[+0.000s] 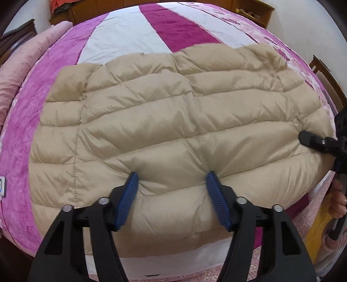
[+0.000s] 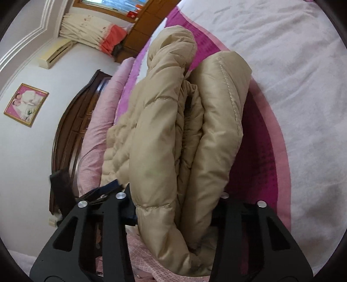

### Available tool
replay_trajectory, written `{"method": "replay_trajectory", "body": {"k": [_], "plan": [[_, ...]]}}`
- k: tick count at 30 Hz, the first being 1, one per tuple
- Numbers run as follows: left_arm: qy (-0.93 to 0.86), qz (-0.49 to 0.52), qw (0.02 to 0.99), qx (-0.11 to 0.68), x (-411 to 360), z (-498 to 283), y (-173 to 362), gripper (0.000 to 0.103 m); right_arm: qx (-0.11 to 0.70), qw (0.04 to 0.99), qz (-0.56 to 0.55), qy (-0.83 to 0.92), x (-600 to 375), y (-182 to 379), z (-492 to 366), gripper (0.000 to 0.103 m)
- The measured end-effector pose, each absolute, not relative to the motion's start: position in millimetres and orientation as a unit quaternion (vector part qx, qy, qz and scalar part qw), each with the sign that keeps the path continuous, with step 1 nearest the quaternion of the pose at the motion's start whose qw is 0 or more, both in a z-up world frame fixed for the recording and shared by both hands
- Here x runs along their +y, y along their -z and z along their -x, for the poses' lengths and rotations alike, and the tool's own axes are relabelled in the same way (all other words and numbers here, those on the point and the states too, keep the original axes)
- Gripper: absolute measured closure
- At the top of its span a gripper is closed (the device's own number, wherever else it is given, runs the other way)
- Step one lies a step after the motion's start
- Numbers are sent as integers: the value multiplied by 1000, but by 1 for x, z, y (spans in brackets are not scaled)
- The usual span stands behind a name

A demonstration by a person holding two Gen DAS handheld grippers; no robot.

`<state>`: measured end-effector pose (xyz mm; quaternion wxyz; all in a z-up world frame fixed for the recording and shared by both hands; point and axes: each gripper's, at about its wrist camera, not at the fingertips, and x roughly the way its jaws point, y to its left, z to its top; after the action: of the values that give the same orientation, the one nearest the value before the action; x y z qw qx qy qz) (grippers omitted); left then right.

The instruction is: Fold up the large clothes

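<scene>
A big bed (image 1: pixel 121 36) has a pink, purple and white cover. Its headboard (image 2: pixel 71 128) is dark wood. The wall (image 2: pixel 28 151) is white, with a framed picture (image 2: pixel 26 104) and an air conditioner (image 2: pixel 55 52). Cream curtains (image 2: pixel 86 30) hang by a window (image 2: pixel 117 4).

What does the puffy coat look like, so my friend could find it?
Find the big bed with the pink, magenta and white striped cover. On it lies the beige quilted puffer jacket, folded flat. It is the only tan, puffy thing, stitched in ridges.
</scene>
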<state>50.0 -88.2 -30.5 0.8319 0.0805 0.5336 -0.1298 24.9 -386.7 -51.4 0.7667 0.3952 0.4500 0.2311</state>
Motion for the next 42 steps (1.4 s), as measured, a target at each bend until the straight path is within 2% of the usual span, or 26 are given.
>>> {"method": "replay_trajectory", "body": {"k": [1, 3, 6, 8, 13, 15, 17, 22, 32, 42], "plan": [[135, -90, 831, 531, -91, -50, 30, 52, 447, 771, -390, -232, -385, 46, -24, 64], [150, -100, 828, 531, -97, -47, 31, 68, 442, 774, -389, -235, -382, 37, -24, 65], [168, -99, 823, 534, -99, -45, 35, 82, 430, 782, -381, -242, -371, 20, -24, 66], [177, -97, 821, 534, -99, -44, 39, 86, 424, 791, -366, -245, -362, 8, -22, 67], [185, -89, 825, 527, -88, -36, 27, 89, 419, 804, -349, -236, -345, -9, -19, 67], [183, -87, 825, 527, -81, -31, 24, 100, 421, 802, -353, -235, -342, -10, -19, 67], [181, -84, 819, 539, -74, -30, 31, 103, 425, 801, -349, -235, -338, -12, -18, 67], [183, -73, 815, 546, -73, -32, 54, 103, 427, 806, -330, -244, -319, -23, -19, 67], [186, -33, 810, 555, -66, -34, 63, 103, 421, 808, -294, -289, -274, -45, -28, 67], [153, -20, 838, 524, -26, -25, 13, 103, 430, 812, -262, -296, -254, -56, -40, 68]]}}
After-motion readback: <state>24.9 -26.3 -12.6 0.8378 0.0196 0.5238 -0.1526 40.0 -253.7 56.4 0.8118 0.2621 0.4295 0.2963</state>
